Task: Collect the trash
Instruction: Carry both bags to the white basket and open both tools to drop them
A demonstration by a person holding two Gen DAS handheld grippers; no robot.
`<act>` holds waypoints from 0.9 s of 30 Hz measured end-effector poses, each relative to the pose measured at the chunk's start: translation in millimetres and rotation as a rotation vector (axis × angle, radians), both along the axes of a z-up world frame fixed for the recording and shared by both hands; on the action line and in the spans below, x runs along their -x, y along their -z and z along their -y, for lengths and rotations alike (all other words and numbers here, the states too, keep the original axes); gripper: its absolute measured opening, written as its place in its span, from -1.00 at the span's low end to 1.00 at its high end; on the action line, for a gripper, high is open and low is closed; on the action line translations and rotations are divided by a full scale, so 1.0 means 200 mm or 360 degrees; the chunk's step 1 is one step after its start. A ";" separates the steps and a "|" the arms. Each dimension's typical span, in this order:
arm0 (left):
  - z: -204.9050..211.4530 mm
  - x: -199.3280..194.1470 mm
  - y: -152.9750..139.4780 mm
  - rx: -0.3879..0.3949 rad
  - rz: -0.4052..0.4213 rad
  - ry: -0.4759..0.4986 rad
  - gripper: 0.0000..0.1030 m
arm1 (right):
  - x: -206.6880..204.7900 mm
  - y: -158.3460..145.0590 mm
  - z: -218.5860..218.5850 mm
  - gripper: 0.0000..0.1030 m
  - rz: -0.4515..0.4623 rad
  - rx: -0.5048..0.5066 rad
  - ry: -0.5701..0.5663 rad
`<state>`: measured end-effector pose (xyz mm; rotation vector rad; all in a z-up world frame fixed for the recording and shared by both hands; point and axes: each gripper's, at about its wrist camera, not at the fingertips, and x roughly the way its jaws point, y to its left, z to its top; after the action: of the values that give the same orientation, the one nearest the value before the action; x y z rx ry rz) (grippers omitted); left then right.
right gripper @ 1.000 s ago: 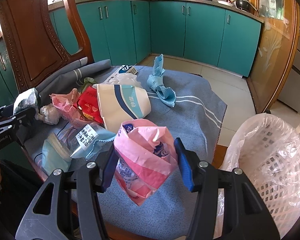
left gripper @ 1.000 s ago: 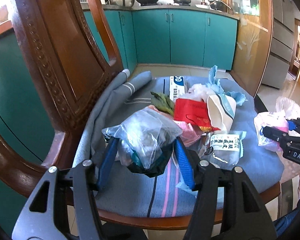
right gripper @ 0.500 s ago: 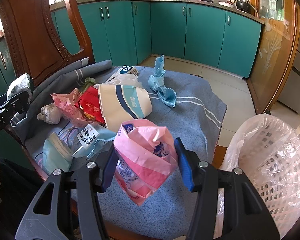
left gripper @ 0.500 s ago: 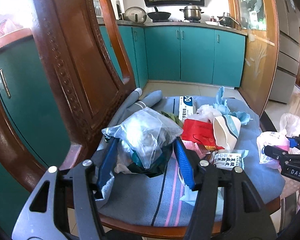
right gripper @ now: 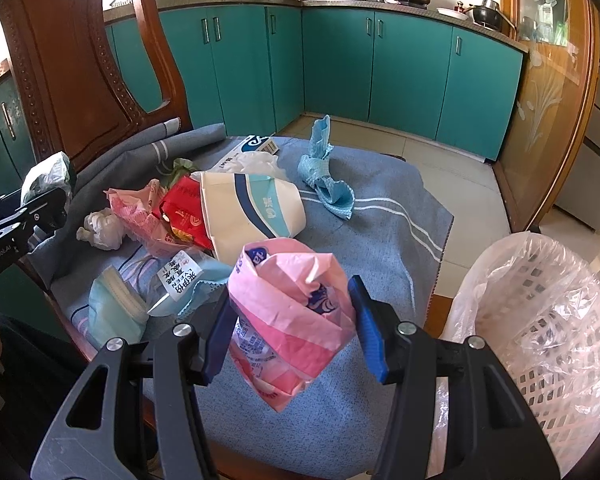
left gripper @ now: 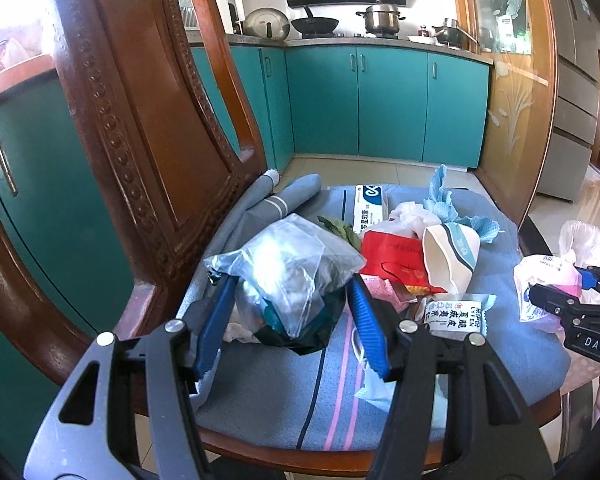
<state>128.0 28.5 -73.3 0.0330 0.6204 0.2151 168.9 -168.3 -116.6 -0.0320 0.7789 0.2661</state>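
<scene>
The step in hand, by judgement, is the carry: both grippers are loaded and nothing has yet been dropped.

Chair back (left gripper: 112, 128): carved wood, standing at the far left of the seat.

Left gripper (left gripper: 288, 304): pinching a clear bag (left gripper: 288, 264) between its blue pads. The bag is crumpled, with dark contents, and is lifted clear of the cloth (left gripper: 332, 400) covering the seat.

Remaining trash, mid-seat: a tissue wad (right gripper: 102, 228), a mask (right gripper: 114, 308), a labelled wrapper (right gripper: 184, 280), a red packet (right gripper: 182, 212), a paper cup (right gripper: 252, 212) lying on its side, a box (right gripper: 256, 145) and a blue rag (right gripper: 326, 184). All lie on the cloth, most of them touching or overlapping; the rag lies apart to the right.

Right gripper (right gripper: 290, 316): pinching a pink bag (right gripper: 292, 300), held above the near edge of the seat.

Bin (right gripper: 548, 328): a white lattice basket lined with clear film, on the floor just beside the seat, mouth open and apparently empty.

Next move, by judgement: swing the right gripper over the bin mouth, then spread the jaws. The left gripper must cross the whole seat to follow. Thin film may cling to a pad on release.
</scene>
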 end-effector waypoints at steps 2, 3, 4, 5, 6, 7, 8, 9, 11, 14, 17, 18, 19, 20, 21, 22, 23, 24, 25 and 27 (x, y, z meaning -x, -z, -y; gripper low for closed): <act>0.00 0.00 0.00 0.0005 0.0004 -0.0002 0.15 | 0.00 0.00 0.00 0.05 -0.0002 -0.0001 0.0001; 0.00 0.00 0.00 0.0006 0.0003 -0.0002 0.15 | 0.00 0.00 0.00 0.05 -0.0002 0.0000 0.0001; 0.00 0.00 0.00 0.0004 0.0003 -0.0003 0.15 | 0.00 0.00 0.00 0.05 -0.0002 0.0000 0.0002; 0.00 0.00 0.00 0.0002 0.0002 -0.0003 0.15 | 0.00 0.00 0.00 0.05 -0.0001 0.0000 0.0002; 0.00 0.00 0.00 0.0004 0.0004 -0.0004 0.15 | 0.00 0.00 0.00 0.05 0.0000 -0.0001 0.0003; 0.00 0.00 0.00 0.0006 0.0005 -0.0005 0.15 | 0.00 0.00 0.00 0.05 0.0001 -0.0002 0.0004; 0.00 0.00 0.00 0.0009 0.0006 -0.0006 0.15 | 0.00 0.00 0.00 0.05 0.0001 -0.0001 0.0004; 0.00 0.00 0.00 0.0009 0.0004 -0.0004 0.15 | 0.00 0.00 0.00 0.05 0.0002 -0.0001 0.0005; 0.00 -0.01 0.00 0.0013 0.0002 -0.0008 0.15 | 0.00 0.00 0.00 0.05 0.0004 -0.0003 0.0005; 0.00 -0.01 0.01 0.0016 -0.0002 -0.0013 0.15 | 0.01 -0.01 -0.01 0.05 0.0018 0.0003 0.0005; 0.00 -0.01 0.00 0.0020 0.0001 -0.0018 0.15 | 0.02 -0.03 -0.01 0.05 0.0045 0.0017 0.0008; 0.00 -0.01 0.00 0.0022 0.0004 -0.0024 0.15 | 0.03 -0.04 -0.01 0.05 0.0061 0.0023 0.0012; 0.00 -0.01 0.00 0.0022 0.0005 -0.0025 0.15 | 0.03 -0.05 -0.01 0.05 0.0077 0.0025 0.0016; 0.00 0.00 0.00 0.0021 0.0006 -0.0026 0.15 | 0.04 -0.06 0.00 0.05 0.0093 0.0028 0.0021; 0.00 0.00 0.00 0.0025 0.0007 -0.0030 0.15 | 0.05 -0.07 0.00 0.05 0.0108 0.0030 0.0027; 0.00 0.00 0.00 0.0032 0.0007 -0.0035 0.15 | 0.06 -0.09 0.01 0.05 0.0132 0.0032 0.0038; -0.01 0.00 0.00 0.0045 0.0006 -0.0038 0.15 | 0.06 -0.11 0.03 0.05 0.0150 0.0027 0.0048; 0.00 0.00 -0.01 0.0073 0.0008 -0.0040 0.15 | 0.06 -0.12 0.04 0.05 0.0162 0.0013 0.0059; 0.00 0.00 -0.01 0.0088 0.0009 -0.0041 0.15 | 0.07 -0.13 0.05 0.05 0.0166 0.0001 0.0065; 0.02 -0.01 -0.01 0.0116 0.0014 -0.0034 0.15 | 0.07 -0.14 0.07 0.05 0.0171 -0.0015 0.0080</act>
<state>129.3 24.8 -70.9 -0.0447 0.6196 0.2134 154.7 -182.9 -88.0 -0.0178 0.6706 0.2183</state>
